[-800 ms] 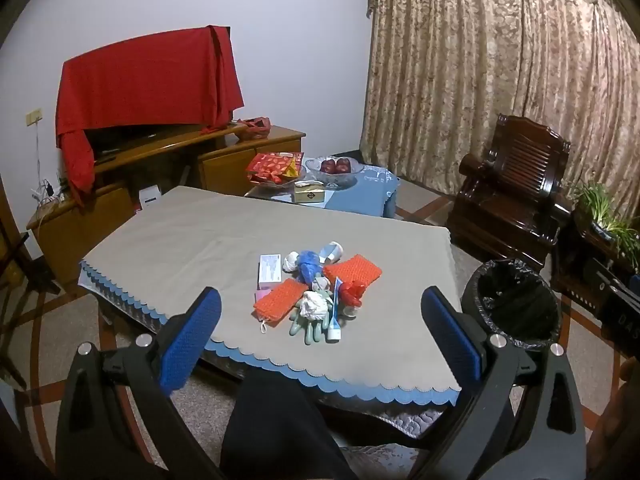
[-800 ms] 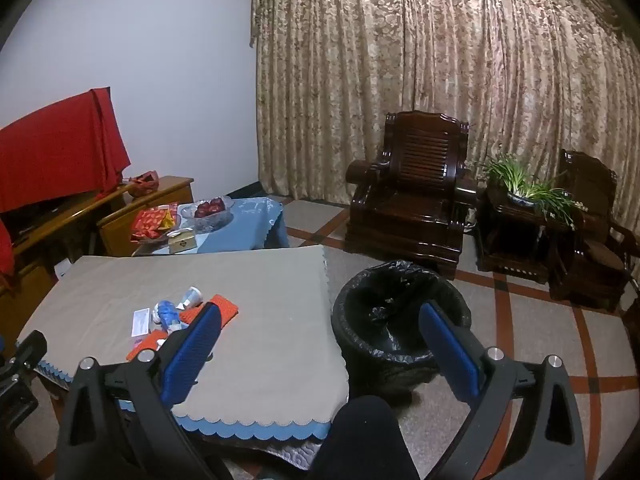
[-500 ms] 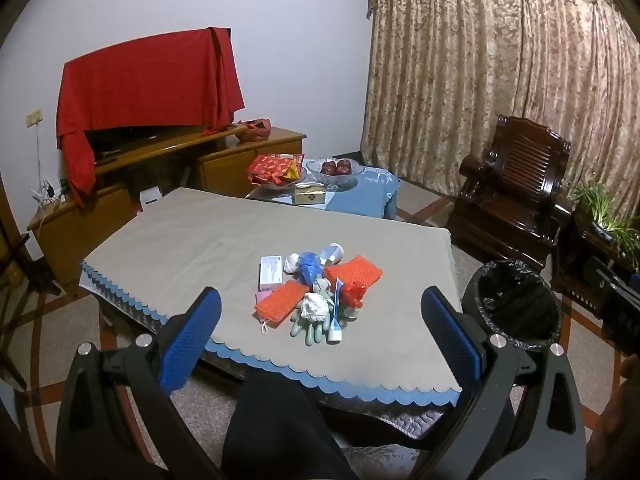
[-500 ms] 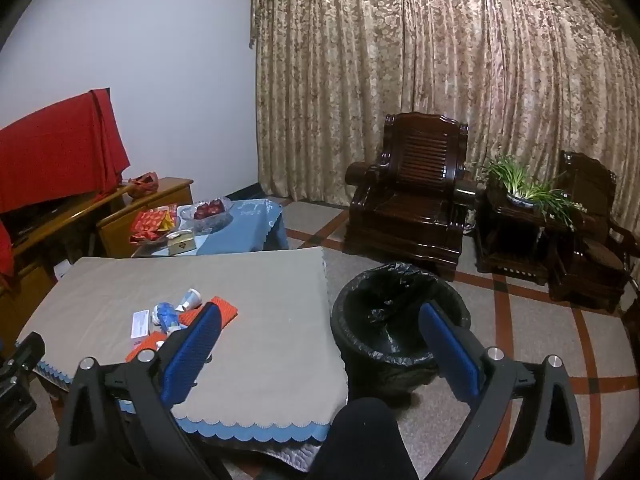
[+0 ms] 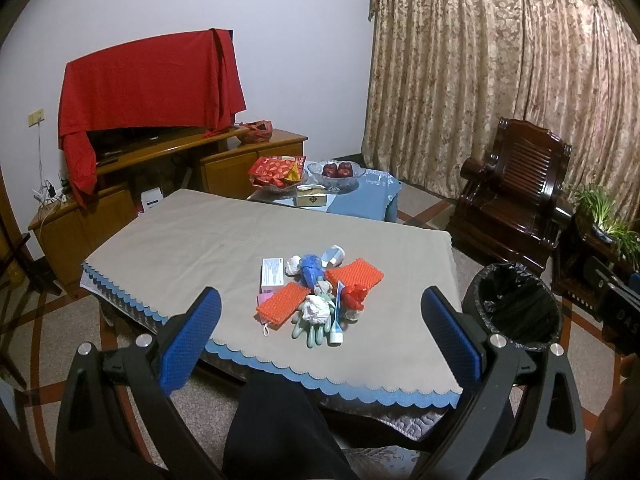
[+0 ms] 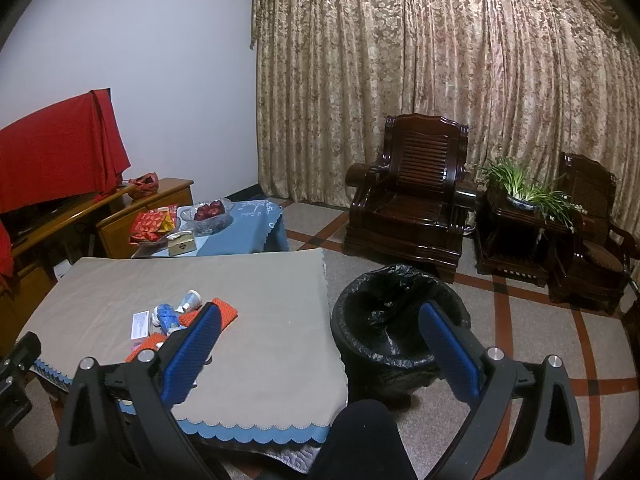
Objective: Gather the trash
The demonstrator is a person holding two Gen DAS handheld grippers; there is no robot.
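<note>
While both pairs of blue-padded jaws stand wide apart with nothing between them, the left gripper hangs off the near edge of the table, tilted down toward a heap of trash. The right gripper points past the table's right edge, its left finger over the cloth and its right one in front of the bin — a black-lined one on the floor just beside that edge, well apart from the heap.

The trash lies bunched on the grey cloth toward the near edge, nearer the right side than the left: two orange ribbed pads, a white box at the heap's left, a blue crumpled bag, a paper cup on its side at the far end, a white wad, pale green gloves and a tube closest to the edge.

Beyond the far edge stands a low table with a blue cover, carrying a fruit bowl and red snack packs. A dark wooden armchair sits before the curtain.
</note>
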